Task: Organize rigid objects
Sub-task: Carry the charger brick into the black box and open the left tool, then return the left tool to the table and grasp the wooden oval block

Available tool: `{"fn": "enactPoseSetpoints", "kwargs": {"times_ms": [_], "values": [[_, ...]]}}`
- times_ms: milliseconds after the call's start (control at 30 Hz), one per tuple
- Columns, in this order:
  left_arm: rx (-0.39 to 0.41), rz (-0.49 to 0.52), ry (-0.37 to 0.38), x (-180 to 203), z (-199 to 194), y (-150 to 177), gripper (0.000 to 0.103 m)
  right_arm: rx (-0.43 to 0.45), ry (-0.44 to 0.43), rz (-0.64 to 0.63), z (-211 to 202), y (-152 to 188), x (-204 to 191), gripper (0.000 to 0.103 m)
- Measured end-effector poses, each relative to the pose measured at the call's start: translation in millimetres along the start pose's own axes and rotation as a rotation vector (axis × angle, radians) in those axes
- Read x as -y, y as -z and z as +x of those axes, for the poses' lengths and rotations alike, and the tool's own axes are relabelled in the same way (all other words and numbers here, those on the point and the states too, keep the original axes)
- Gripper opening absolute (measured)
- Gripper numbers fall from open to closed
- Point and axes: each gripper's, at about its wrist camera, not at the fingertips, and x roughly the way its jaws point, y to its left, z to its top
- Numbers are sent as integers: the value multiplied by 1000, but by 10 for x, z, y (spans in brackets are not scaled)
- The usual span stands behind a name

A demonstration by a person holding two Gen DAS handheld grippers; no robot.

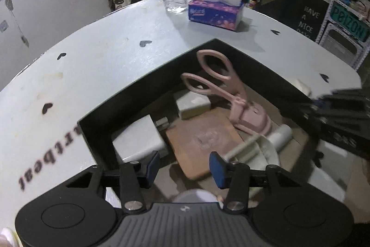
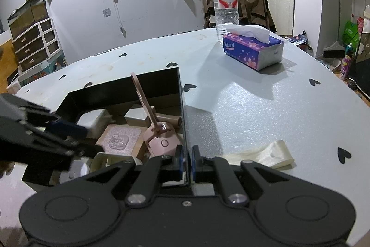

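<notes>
Black box (image 1: 129,96) on the desk (image 2: 254,108) holds the pink scissors-like tool (image 1: 222,89), straight ahead of the left gripper (image 1: 184,168), whose fingers gape empty; its long axis runs away, handles propped against the far wall. The right gripper (image 2: 186,160) pinches the box's side wall.

The table (image 2: 254,108) wears a pale, grainy covering with a faint sparkle. The black box (image 2: 159,82) has smooth, slightly shiny walls. Inside lie glossy pink plastic scissors (image 1: 215,75) and a matt brown card (image 1: 201,140). The bottle (image 2: 225,1) is clear plastic; soft white paper rises from the tissue pack (image 2: 252,51).
</notes>
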Motion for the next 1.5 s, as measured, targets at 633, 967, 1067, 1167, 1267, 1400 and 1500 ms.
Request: {"fn": "enactPoseSetpoints", "kwargs": {"times_ms": [633,967,1067,1167,1267,1400,1500], "values": [[78,-131,70,-36,-297,14,93,-3,-6,3,2,-11,10,7],[126,-157,60,-9,-524,192,101,-4,5,2,20,-8,-10,7],[140,-157,51,3,-594,254,102,-6,12,-3,29,-13,-27,7],[159,-164,39,4,-678,335,103,-5,15,-4,26,-11,-34,6],[183,-175,28,-15,-769,444,103,-3,17,-4,21,-8,-34,6],[223,-225,-4,-101,-893,652,103,-2,22,-3,23,-6,-40,6],[254,-277,-39,-204,-965,845,103,0,27,-4,23,-5,-47,5]]}}
